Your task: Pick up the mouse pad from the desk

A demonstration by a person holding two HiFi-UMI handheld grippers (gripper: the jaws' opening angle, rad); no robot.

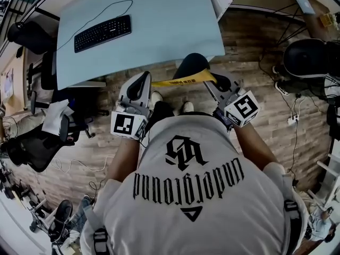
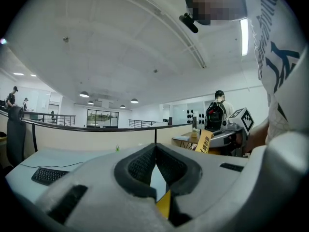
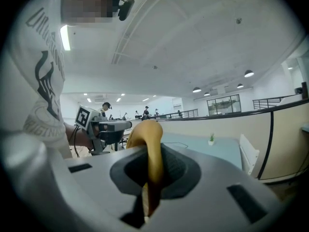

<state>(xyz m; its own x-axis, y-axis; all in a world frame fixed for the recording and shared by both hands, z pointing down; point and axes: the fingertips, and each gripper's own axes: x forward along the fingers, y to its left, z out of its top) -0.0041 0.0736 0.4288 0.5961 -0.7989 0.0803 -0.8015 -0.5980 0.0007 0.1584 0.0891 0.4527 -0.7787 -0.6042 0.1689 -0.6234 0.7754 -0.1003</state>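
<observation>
The yellow mouse pad (image 1: 187, 79) hangs in the air in front of me, off the desk, bowed between my two grippers with its dark underside showing. My left gripper (image 1: 144, 85) is shut on its left end; a yellow corner (image 2: 164, 204) shows low between the closed jaws in the left gripper view (image 2: 155, 161). My right gripper (image 1: 218, 82) is shut on the right end. In the right gripper view, the pad (image 3: 149, 146) curls up out of the jaws (image 3: 153, 166). Each gripper view shows the other gripper (image 2: 227, 133) (image 3: 107, 127) across from it.
The pale blue desk (image 1: 159, 31) stands just ahead with a black keyboard (image 1: 102, 33) and its cable on it. Black office chairs stand to the left (image 1: 29, 36) and right (image 1: 311, 57). Cables and a power strip (image 1: 291, 120) lie on the wood floor.
</observation>
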